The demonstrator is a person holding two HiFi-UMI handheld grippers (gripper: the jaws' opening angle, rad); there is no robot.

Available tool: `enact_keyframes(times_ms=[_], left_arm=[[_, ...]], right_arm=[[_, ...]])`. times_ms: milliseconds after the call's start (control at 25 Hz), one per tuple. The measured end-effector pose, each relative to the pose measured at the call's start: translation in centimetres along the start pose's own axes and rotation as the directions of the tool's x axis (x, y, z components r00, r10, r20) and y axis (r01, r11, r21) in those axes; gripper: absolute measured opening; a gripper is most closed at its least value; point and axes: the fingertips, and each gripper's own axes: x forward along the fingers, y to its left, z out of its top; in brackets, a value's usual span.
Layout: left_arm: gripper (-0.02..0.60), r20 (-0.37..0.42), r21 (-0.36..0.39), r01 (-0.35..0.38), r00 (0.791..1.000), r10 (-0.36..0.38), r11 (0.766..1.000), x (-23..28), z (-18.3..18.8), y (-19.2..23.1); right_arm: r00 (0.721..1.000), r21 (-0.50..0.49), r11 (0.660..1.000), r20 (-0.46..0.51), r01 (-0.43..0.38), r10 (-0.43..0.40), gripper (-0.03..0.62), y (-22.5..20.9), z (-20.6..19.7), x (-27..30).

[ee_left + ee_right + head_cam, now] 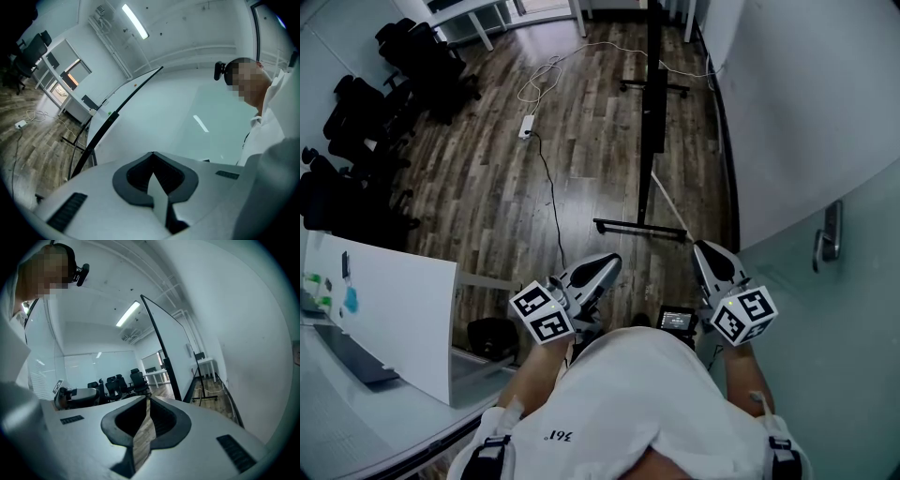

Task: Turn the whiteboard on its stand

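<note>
The whiteboard (pixel 653 103) stands edge-on ahead of me in the head view, a thin dark line over its wheeled stand's foot (pixel 639 228). Its black frame edge (pixel 117 108) curves across the left gripper view, and the white panel (pixel 171 350) rises right of centre in the right gripper view. My left gripper (pixel 605 269) and right gripper (pixel 705 251) are held close to my body, short of the stand's foot and touching nothing. Both are shut with nothing between their jaws, as the left gripper (pixel 151 159) and right gripper (pixel 147 401) show in their own views.
A glass door with a handle (pixel 828 234) and a white wall (pixel 806 103) close in the right side. Black office chairs (pixel 356 141) line the left. A power strip with cable (pixel 526 127) lies on the wood floor. A white desk panel (pixel 389 309) stands at my left.
</note>
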Motion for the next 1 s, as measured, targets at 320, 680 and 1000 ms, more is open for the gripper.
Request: enact_keyframes(times_ms=[320, 680, 1000], left_arm=[[0.007, 0.007, -0.010, -0.008, 1.000, 0.008, 1.000, 1.3, -1.6, -0.5], [0.007, 0.016, -0.019, -0.042, 0.999, 0.042, 0.999, 1.5, -2.2, -0.3], [0.007, 0.019, -0.022, -0.064, 0.998, 0.064, 0.998, 0.9, -1.5, 1.9]], right_arm=[[1.000, 0.027, 0.999, -0.012, -0.027, 0.028, 0.028, -1.4, -0.5, -0.7], [0.998, 0.050, 0.998, -0.035, -0.048, 0.050, 0.028, -2.5, -1.1, -0.7], [0.996, 0.060, 0.996, -0.050, -0.066, 0.069, 0.028, -2.0, -1.9, 2.0]])
